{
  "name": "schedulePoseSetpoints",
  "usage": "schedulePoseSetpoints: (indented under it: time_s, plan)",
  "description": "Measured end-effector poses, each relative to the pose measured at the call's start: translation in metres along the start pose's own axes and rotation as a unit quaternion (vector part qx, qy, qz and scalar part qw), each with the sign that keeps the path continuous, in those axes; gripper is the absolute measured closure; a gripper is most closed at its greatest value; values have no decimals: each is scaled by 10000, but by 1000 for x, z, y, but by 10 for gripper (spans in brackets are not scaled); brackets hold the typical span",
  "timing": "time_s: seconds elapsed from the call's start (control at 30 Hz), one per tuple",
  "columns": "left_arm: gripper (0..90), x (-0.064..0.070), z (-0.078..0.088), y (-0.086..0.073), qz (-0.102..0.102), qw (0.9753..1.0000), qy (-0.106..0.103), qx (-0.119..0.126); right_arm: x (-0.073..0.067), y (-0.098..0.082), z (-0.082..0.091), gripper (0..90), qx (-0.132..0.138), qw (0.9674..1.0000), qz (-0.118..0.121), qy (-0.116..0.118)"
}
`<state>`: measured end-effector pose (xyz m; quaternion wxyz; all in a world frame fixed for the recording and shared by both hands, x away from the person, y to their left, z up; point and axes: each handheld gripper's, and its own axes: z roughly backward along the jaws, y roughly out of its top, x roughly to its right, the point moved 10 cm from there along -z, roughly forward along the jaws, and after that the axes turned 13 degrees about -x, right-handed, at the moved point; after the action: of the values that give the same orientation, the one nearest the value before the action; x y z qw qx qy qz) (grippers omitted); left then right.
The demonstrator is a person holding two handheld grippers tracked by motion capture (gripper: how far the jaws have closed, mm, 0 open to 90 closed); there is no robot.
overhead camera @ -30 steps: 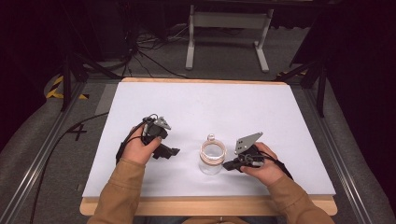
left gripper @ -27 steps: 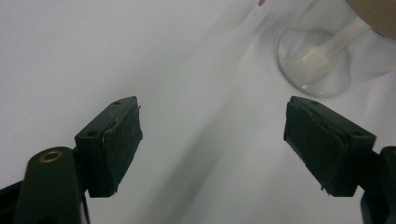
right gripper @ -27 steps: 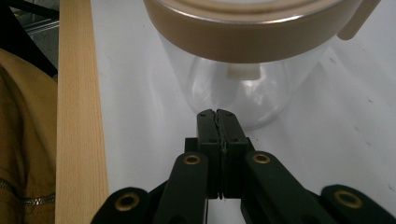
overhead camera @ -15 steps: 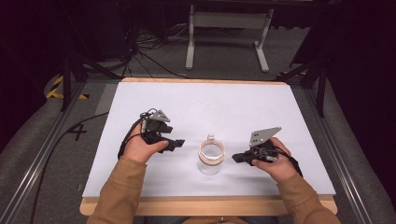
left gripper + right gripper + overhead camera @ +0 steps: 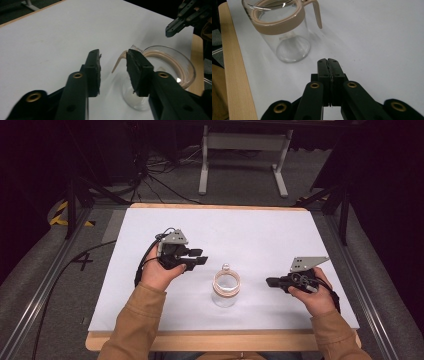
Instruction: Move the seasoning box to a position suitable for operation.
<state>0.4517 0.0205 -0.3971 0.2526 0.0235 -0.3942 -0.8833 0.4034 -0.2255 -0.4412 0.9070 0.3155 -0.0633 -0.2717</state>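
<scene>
The left gripper [image 5: 196,259] hovers up-left of the glass jar [image 5: 226,289], jaws parted and empty. The jar stands upright, ungrasped. To its right, the right gripper [image 5: 271,282] is clenched on nothing. Any handling looks not yet begun.

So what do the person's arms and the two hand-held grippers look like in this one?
Both sleeves are tan-brown. Each hand-held gripper is black: the left hand-held gripper and the right hand-held gripper each carry a grey three-cornered plate on top. A black cable trails from the left one. Close up, the jaws show brass-coloured rivets and flat black pads.
</scene>
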Motion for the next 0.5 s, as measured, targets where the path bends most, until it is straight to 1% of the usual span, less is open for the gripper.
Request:
schedulePoseSetpoints:
  time_s: [0.03,0.07,0.1,0.13,0.17,0.2,0.23,0.3,0.33,0.4,0.5]
  plan:
    - [716,0,0,0,0,10000,0,0,0,0,0,900,0,10000,0,0]
    - [716,1,-1,2,5,10000,-34,25,0,-1,0,900,10,10000,-20,-14]
    - [770,2,-5,5,-18,10000,-58,5,1,-5,1,900,2,10000,-69,-38]
    - [785,2,-5,5,-18,10000,-58,5,1,-5,1,900,2,10000,-69,-38]
    - [804,3,-11,8,-45,9999,-82,-44,1,-8,1,900,-18,9999,-100,-44]
    - [825,3,-11,8,-45,9999,-82,-44,1,-8,1,900,-18,9999,-100,-44]
    - [825,3,-13,9,-73,9999,-125,-54,1,-10,1,900,-19,9999,-121,-58]
    - [864,5,-19,12,-87,9997,-201,-60,1,-13,0,900,-43,9999,-139,-61]
    - [873,6,-23,14,-103,9997,-239,-20,0,-14,0,900,-50,9999,-150,-64]
    - [880,8,-29,16,-180,9994,-307,-48,-1,-15,-1,900,-62,9998,-155,-67]
    - [885,13,-36,20,-185,9985,-512,-32,-4,-18,-3,900,-98,9998,-156,-59]
